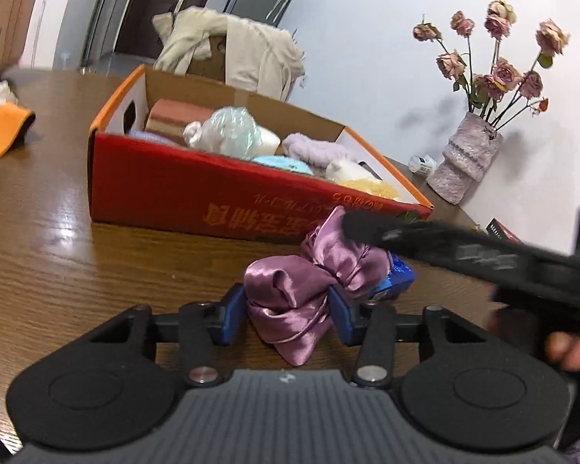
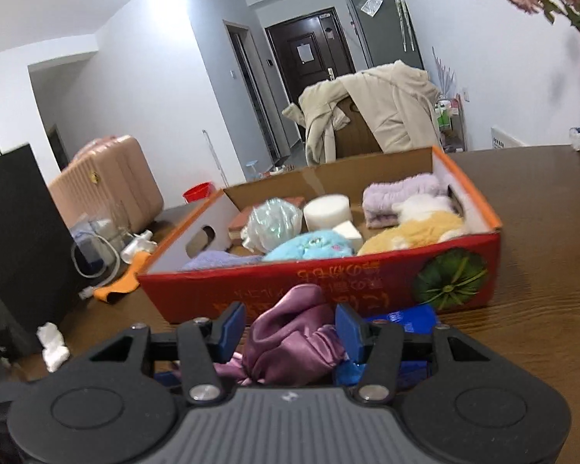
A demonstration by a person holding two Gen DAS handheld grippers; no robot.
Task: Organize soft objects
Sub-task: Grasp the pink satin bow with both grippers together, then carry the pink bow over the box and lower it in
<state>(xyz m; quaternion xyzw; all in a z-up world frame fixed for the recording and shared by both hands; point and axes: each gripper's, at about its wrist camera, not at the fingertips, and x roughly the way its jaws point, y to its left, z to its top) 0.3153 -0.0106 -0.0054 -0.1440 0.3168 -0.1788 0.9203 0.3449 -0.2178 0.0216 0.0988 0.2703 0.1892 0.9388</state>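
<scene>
You have both grippers on the same purple satin bundle (image 1: 290, 301), which lies on the wooden table (image 1: 96, 270) just in front of the near wall of the red cardboard box (image 1: 212, 193). Your left gripper (image 1: 288, 315) has its blue pads against the near end of the bundle, pinching the folds; your right gripper (image 2: 290, 334) is closed on the far end, satin bunched between its pads. The satin is slick and loosely folded, so a shallow pinch may slip out as you lift, and pulling the two ends apart could unfurl the bundle. A blue packet (image 1: 396, 274) lies touching the bundle's right side, partly under it; it could drag along or get swept against the box. The box already holds a blue plush (image 2: 313, 245), a yellow plush (image 2: 410, 232) and a lilac towel (image 2: 398, 193), so dropping low over the near wall risks snagging the rim.
</scene>
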